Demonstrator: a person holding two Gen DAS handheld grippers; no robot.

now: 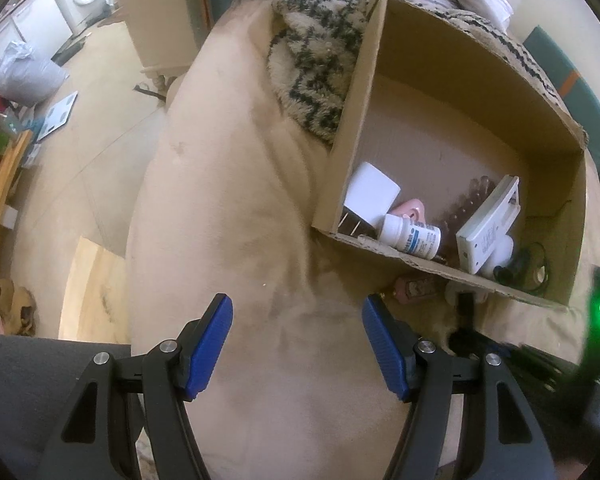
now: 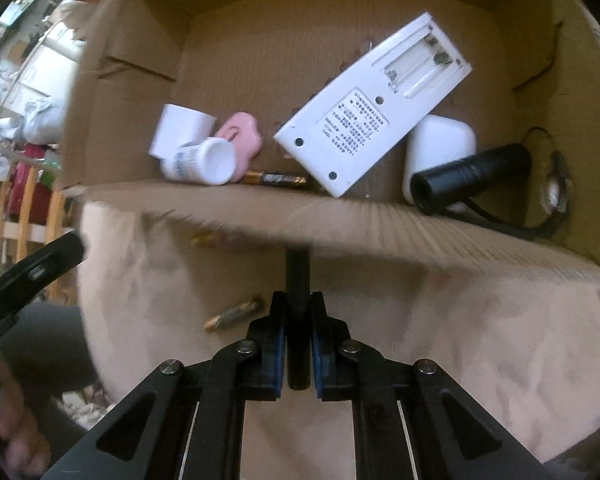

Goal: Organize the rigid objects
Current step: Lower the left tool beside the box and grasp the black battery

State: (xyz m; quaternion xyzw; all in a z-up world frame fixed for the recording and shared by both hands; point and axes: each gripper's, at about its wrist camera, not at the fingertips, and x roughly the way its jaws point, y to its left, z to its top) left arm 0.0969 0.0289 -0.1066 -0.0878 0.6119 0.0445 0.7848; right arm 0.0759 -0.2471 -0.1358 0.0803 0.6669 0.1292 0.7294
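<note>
A: What's the right gripper (image 2: 298,344) got?

B: A slim black stick-shaped object (image 2: 298,280), low in the middle of the right wrist view. The blue pads are pressed against its sides, so the claw is pinching it. What the object is, I cannot tell. Its far end reaches up to the near edge of the cardboard box (image 2: 340,224).

A: So which step is this?

B: I'd judge the pick-up is just made: one loose item caught outside the box, not yet carried in.

A: And what's already in the box?

B: Along its near wall: a white bottle (image 2: 204,162) on its side at centre left, a pink piece (image 2: 242,136) behind it, a battery (image 2: 278,179) lying flat, a white remote (image 2: 374,106) face down with its battery bay open, and a black cylinder (image 2: 472,176) with a cord at the right.

A: Anything left outside?

B: Another battery (image 2: 234,314) lies on the beige blanket (image 2: 460,320), just left of the right gripper, with a second one, blurred, nearer the box wall.

A: The left gripper (image 1: 296,344)?

B: Spread wide and empty, hanging over bare blanket at the bottom of its own view, the box off to its upper right.

A: Next move?

B: Probably lift the stick clear of the near wall, carry it over the rim, and release it in a free patch of the box floor, without knocking the remote.
</note>
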